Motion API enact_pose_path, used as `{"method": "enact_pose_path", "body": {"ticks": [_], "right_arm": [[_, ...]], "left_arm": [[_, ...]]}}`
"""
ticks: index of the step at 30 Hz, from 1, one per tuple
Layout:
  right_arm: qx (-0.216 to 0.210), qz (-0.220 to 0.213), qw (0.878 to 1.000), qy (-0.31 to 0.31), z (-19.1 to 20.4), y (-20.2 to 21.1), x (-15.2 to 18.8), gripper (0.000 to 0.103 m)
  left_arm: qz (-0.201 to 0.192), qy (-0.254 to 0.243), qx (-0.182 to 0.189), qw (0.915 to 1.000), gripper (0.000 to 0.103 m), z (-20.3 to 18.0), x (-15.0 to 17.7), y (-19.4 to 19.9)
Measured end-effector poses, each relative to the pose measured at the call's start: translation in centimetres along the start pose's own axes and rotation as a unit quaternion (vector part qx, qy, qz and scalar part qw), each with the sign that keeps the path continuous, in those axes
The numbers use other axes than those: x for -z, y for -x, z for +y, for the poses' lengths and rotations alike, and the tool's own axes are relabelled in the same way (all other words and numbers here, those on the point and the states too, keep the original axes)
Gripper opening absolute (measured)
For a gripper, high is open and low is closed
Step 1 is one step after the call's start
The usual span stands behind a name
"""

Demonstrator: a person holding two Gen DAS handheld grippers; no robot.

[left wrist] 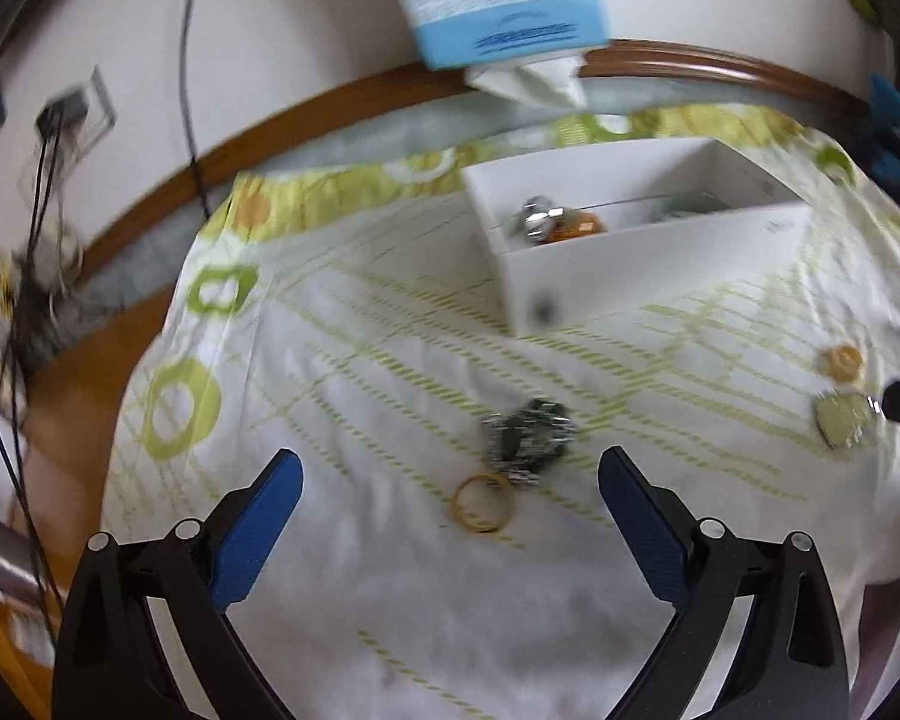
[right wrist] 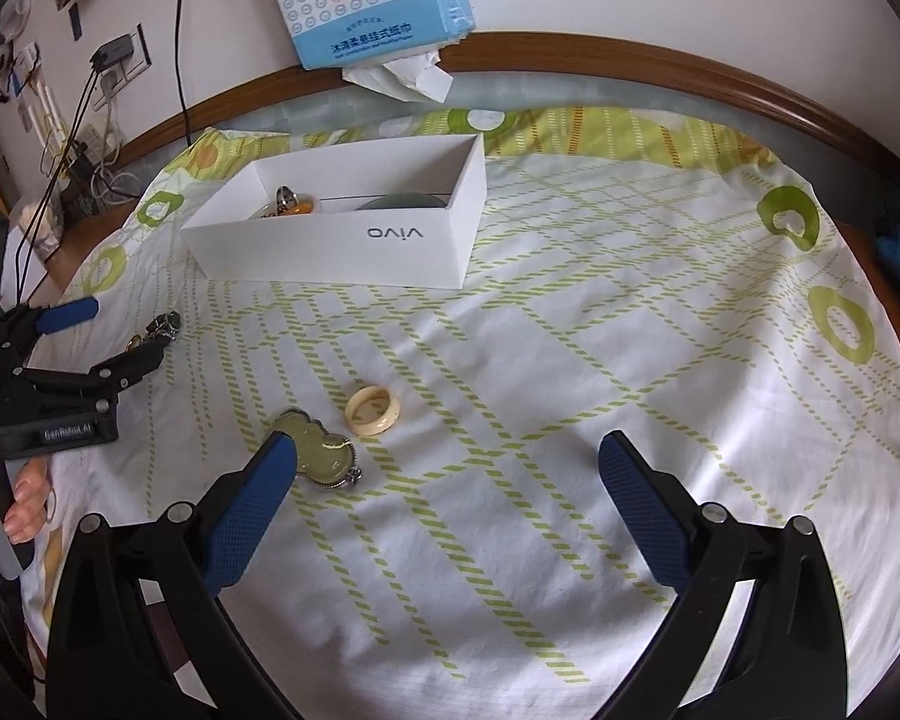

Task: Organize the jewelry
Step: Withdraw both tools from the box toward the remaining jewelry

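Two grippers hover low over a white cloth printed with green dashes and rings; both stand with their blue-padded fingers spread wide and nothing between them. Seen from its own camera, the left gripper points toward a dark, glinting tangle of jewelry and a thin gold ring that lies just in front of the tangle, touching or almost touching it; both pieces sit on the cloth between the two fingertips but slightly ahead of them, not gripped. From the right wrist view the left gripper shows at the far left, held nearly level, with part of the person's hand visible beneath its black body. The right gripper is angled down at the cloth; its left finger overlaps the edge of a pale gourd-shaped pendant with a silver rim, though I cannot tell whether it touches; a cream ring lies just beyond the pendant, apart from it. Farther back stands an open white box marked "vivo", holding a silvery piece, an orange piece and a greenish item; a blue and white tissue pack hangs against the wall behind it, a tissue drooping from it.
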State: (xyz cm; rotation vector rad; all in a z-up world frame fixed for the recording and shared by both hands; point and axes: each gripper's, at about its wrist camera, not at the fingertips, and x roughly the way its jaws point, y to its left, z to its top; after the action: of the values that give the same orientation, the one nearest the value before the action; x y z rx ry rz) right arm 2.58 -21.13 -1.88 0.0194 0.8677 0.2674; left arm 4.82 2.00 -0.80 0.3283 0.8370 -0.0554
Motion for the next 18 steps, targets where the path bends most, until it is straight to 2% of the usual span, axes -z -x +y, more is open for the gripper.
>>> {"method": "enact_pose_path", "body": {"ticks": [3, 6, 12, 15, 18], "right_arm": [[-0.01, 0.002, 1.0, 0.012, 0.5, 0.1, 0.2, 0.096], [-0.034, 0.006, 0.999, 0.036, 1.6, 0.3, 0.6, 0.096], [-0.106, 0.016, 0.992, 0.067, 3.3, 0.6, 1.1, 0.096], [-0.124, 0.024, 0.99, 0.061, 3.3, 0.3, 1.1, 0.096], [-0.125, 0.025, 0.99, 0.062, 3.6, -0.1, 0.8, 0.096]], "left_arm": [[-0.011, -0.043, -0.019, 0.9988, 0.097, -2.0, 0.4, 0.4], [-0.018, -0.058, -0.029, 0.9977, 0.097, -2.6, 0.6, 0.7], [0.006, -0.021, 0.008, 0.9997, 0.097, -1.1, 0.5, 0.3], [0.016, -0.003, 0.014, 0.9998, 0.097, -0.5, 0.5, 0.1], [0.026, 0.015, 0.025, 0.9993, 0.097, 0.0, 0.5, -0.1]]}}
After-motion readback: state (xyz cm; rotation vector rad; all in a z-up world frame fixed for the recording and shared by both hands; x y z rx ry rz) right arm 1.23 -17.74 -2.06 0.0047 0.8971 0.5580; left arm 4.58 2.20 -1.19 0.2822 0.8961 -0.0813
